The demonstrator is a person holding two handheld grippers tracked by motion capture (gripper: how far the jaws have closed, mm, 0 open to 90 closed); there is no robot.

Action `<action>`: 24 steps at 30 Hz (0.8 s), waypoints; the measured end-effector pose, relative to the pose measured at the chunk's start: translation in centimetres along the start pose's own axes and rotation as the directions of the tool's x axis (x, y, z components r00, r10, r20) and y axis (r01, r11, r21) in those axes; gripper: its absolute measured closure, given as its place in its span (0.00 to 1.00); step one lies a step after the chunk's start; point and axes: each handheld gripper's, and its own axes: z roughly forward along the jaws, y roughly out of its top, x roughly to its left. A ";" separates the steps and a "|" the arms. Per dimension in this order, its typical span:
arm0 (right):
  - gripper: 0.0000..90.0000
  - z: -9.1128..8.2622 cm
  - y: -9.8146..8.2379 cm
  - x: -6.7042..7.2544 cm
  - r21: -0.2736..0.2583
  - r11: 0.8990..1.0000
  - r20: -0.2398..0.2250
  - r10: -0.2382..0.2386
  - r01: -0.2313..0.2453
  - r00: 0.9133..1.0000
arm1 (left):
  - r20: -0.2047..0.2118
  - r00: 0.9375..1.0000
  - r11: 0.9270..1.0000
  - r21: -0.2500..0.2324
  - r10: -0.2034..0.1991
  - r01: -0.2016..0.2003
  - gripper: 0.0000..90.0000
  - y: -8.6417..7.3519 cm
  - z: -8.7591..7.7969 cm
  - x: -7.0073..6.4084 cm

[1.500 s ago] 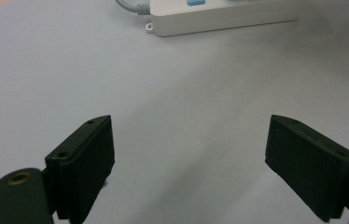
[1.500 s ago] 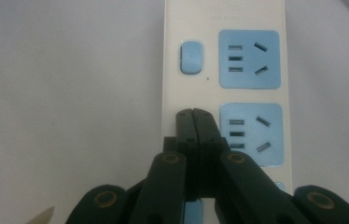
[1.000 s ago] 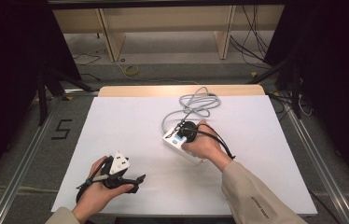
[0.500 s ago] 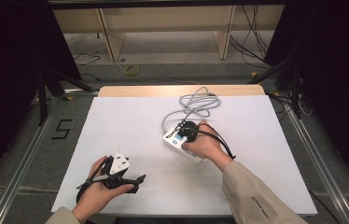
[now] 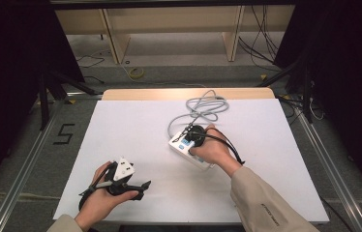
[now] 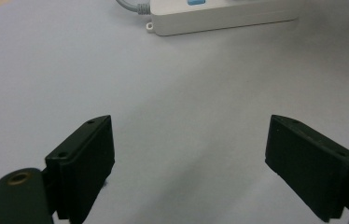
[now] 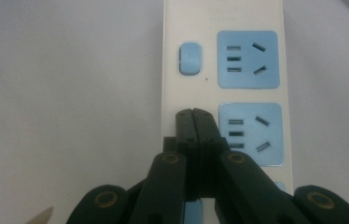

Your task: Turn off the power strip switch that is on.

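Still, from above nothing has shifted: the right hand-held gripper (image 5: pixel 192 134) rests on the white power strip (image 5: pixel 181 146) mid-table, the left hand-held gripper (image 5: pixel 138 187) near the front edge. Its jaws stand wide apart, empty. The right's are pressed together over the strip's blue switch column.

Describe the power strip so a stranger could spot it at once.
Start at the white table; near its middle, under the person's right hand, lies the power strip. It is a long white bar with light-blue sockets and small blue switches, and a grey cable coils away from its far end.
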 end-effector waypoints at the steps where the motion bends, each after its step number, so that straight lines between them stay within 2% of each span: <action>1: 1.00 0.0 0.0 0.0 0.000 1.000 0.000 0.000 0.000 1.000 | -0.001 1.000 1.000 -0.001 0.000 0.000 0.17 0.0 0.0 0.0; 24: 1.00 0.0 0.0 0.0 -0.007 1.000 0.003 0.000 0.000 1.000 | 0.000 1.000 1.000 -0.001 0.000 0.000 0.17 0.0 0.0 0.0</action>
